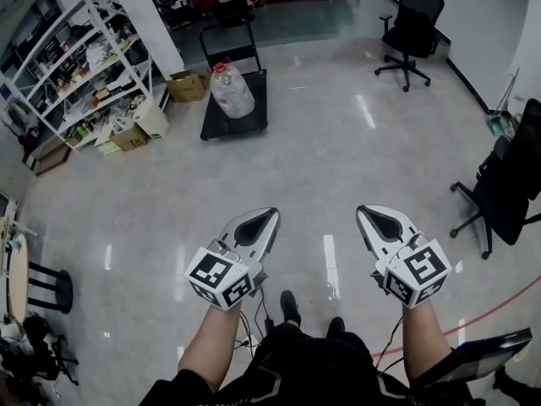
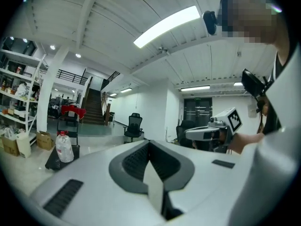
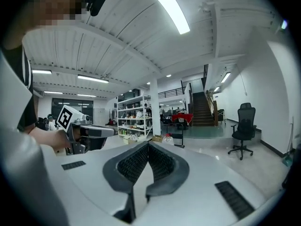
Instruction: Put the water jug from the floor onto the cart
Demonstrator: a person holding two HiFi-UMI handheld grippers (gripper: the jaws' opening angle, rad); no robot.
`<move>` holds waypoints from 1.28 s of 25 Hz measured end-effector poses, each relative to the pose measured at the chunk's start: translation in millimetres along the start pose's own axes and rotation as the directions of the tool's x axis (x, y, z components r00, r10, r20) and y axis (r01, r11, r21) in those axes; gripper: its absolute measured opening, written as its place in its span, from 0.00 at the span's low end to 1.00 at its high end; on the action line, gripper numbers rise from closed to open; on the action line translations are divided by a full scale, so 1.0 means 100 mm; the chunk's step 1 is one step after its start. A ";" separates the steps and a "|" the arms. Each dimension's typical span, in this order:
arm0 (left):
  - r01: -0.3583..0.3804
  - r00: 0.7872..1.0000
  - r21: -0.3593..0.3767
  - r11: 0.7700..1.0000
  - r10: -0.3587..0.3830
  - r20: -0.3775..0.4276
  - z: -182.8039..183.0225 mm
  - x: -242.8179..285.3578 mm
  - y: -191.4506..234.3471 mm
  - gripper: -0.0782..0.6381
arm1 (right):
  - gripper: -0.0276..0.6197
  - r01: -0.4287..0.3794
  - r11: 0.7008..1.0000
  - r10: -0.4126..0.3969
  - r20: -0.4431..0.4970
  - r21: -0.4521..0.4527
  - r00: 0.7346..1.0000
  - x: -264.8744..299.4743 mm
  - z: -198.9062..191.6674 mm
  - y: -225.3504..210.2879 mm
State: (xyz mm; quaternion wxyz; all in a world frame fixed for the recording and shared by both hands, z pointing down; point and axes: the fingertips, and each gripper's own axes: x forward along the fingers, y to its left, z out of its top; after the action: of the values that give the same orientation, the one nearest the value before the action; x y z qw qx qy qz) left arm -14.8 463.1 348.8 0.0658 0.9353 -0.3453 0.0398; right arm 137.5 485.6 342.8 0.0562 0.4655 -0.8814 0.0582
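Near the person, the left gripper (image 1: 265, 219) and the right gripper (image 1: 369, 216) are both pressed together and carry nothing. They hang over the shiny floor (image 1: 321, 167). Far ahead, the water jug (image 1: 230, 90) stands upright on the black cart (image 1: 242, 119), not on the floor, so I judge the placing is done. No grip seems needed next, at most a check that the jug sits steady. The cubes (image 1: 220, 277) show only square markers. Print on the jug and on the cardboard boxes (image 1: 188, 85) near the shelves (image 1: 84, 66) is too small to read.

Black office chair (image 1: 412, 25), stocked shelving (image 1: 80, 66), cardboard box (image 1: 188, 85) beside pillar (image 1: 148, 15)
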 end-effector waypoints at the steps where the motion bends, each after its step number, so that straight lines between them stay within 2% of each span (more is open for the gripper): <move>1: -0.009 1.000 -0.005 1.000 0.009 -0.005 -0.02 -0.01 -0.12 0.11 | 0.05 -0.004 1.000 0.004 -0.001 0.007 1.000 -0.12 -0.04 -0.01; 7: -0.022 0.999 -0.015 1.000 0.022 -0.024 -0.13 -0.24 -0.58 0.11 | 0.05 0.016 0.999 -0.016 0.007 0.046 1.000 -0.56 -0.18 -0.02; 13: 0.031 0.999 -0.004 0.999 -0.031 -0.004 -0.13 -0.64 -0.62 0.11 | 0.05 0.060 0.998 -0.060 0.017 0.022 0.998 -0.65 -0.11 0.43; 19: 0.100 0.995 0.018 0.995 -0.100 -0.005 -0.24 -1.00 -0.64 0.11 | 0.05 0.105 0.994 -0.105 -0.002 0.035 0.994 -0.72 -0.18 0.89; 22: 0.097 0.995 -0.003 0.995 -0.097 0.004 -0.24 -1.14 -0.66 0.11 | 0.05 0.111 0.993 -0.111 -0.011 0.044 0.994 -0.77 -0.18 1.05; 25: 0.084 0.996 0.007 0.996 -0.084 0.015 -0.18 -1.31 -0.75 0.11 | 0.05 0.105 0.994 -0.105 -0.008 0.028 0.994 -0.89 -0.16 1.18; 32: 0.050 0.998 0.023 0.998 -0.051 0.036 -0.04 -1.51 -0.96 0.11 | 0.05 0.109 0.994 -0.109 0.016 0.015 0.994 -1.08 -0.02 1.19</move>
State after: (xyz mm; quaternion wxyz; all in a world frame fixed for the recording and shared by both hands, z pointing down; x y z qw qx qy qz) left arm -67.3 632.5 325.4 0.0501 0.9451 -0.3221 0.0248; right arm 99.5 640.8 321.7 0.0486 0.5138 -0.8546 0.0573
